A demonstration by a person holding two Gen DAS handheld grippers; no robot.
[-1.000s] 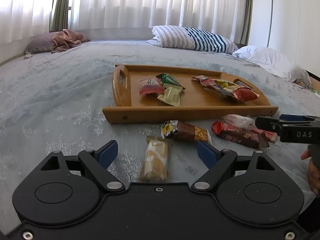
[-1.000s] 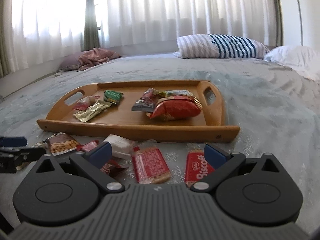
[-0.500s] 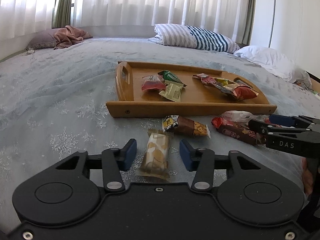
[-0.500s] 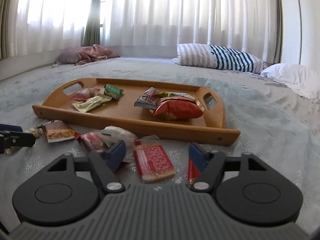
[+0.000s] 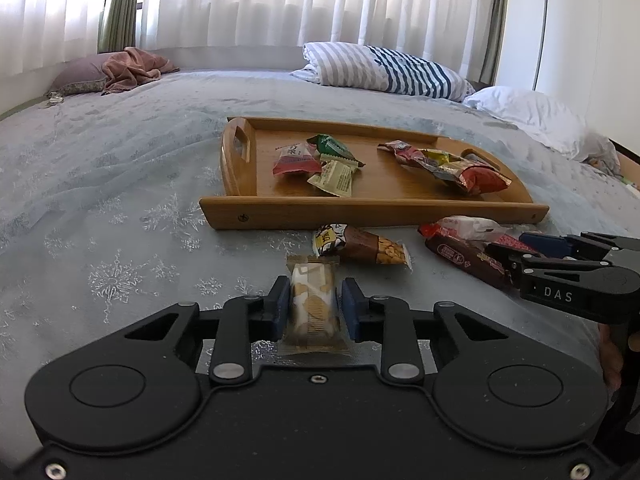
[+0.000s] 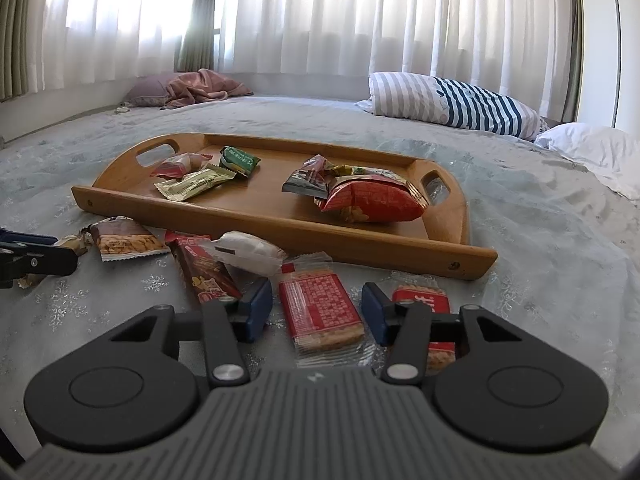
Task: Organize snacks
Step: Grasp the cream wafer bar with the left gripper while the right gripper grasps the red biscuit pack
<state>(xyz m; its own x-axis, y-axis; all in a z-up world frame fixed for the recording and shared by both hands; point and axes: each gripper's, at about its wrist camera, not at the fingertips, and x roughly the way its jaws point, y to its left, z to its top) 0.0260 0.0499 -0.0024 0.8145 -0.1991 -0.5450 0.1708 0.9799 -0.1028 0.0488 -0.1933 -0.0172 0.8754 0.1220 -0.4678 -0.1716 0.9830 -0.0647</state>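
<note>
On the grey bedspread, my left gripper (image 5: 315, 300) is closing, and its blue pads touch both sides of a beige wafer packet (image 5: 311, 320). My right gripper (image 6: 316, 300) is also closing around a red cracker packet (image 6: 320, 316), with small gaps still showing at the pads. A wooden tray (image 5: 360, 212) beyond holds several snacks, including a red chip bag (image 6: 372, 200). Loose in front of the tray lie a brown peanut bar (image 5: 360, 246), a dark red bar (image 6: 204, 272), a white packet (image 6: 248, 252) and a red Biscoff packet (image 6: 424, 300).
A striped pillow (image 5: 384, 68) and a white pillow (image 5: 532, 116) lie at the back right. A pink blanket (image 5: 136, 64) is at the back left, under curtained windows. The right gripper (image 5: 532, 248) reaches in at the right of the left wrist view.
Both grippers' jaws have narrowed from wide open. The left pads have come in against the wafer packet. The right pads have drawn close to the red cracker packet.
</note>
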